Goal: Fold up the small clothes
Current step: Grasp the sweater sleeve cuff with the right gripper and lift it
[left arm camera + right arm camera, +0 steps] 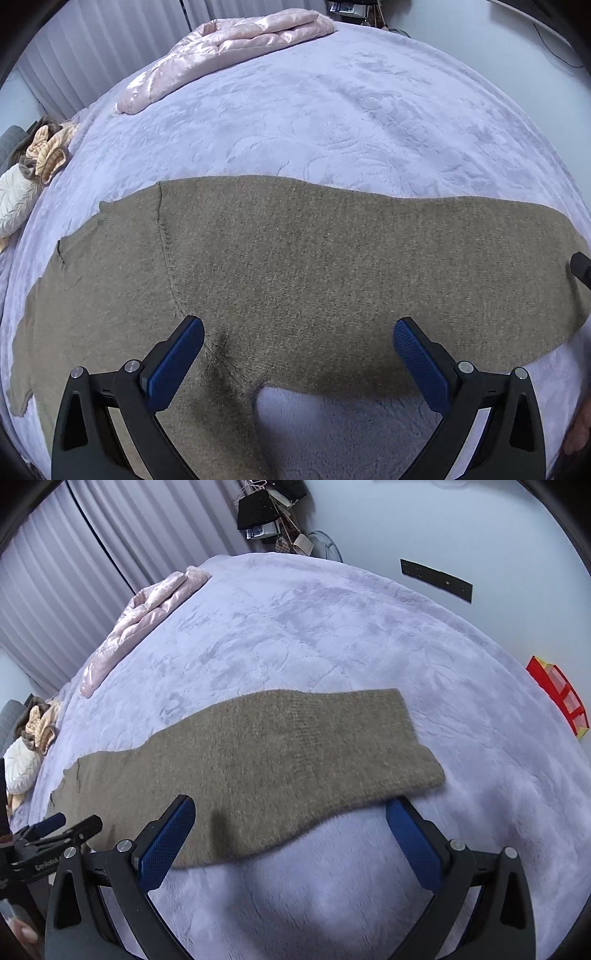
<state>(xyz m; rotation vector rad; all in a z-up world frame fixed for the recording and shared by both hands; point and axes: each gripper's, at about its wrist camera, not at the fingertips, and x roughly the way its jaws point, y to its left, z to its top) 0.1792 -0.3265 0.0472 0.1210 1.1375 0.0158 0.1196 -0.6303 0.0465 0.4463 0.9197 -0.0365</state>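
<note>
The knit garment (295,266), a brownish-grey piece, lay spread flat on the lavender plush bedspread (332,122), and both tongs hung just over its near edge with nothing between their blue pads. The left gripper (298,343) stood spread wide above the garment's near middle, where a dark pucker in the knit sat just beside its left pad; whether the pads touched the cloth could not be told. The right gripper (290,821) was likewise spread wide, its left pad over the garment's near hem and its right pad tucked at, and partly hidden under, the near right corner of the cloth. In the right wrist view the garment (258,760) was blurred along its near edge, and its left end was covered by the left gripper's black fingers at the frame's lower left. In the left wrist view the garment's left part ran out of sight under the tongs' frame, so its full shape stayed unclear. Farther off, a folded pink quilt (225,48) rested at the bedspread's far left edge, well apart from the garment, and a heap of clothes (40,147) lay off the bed's left side. A red bin (559,696) showed past the right edge, cut off.
</note>
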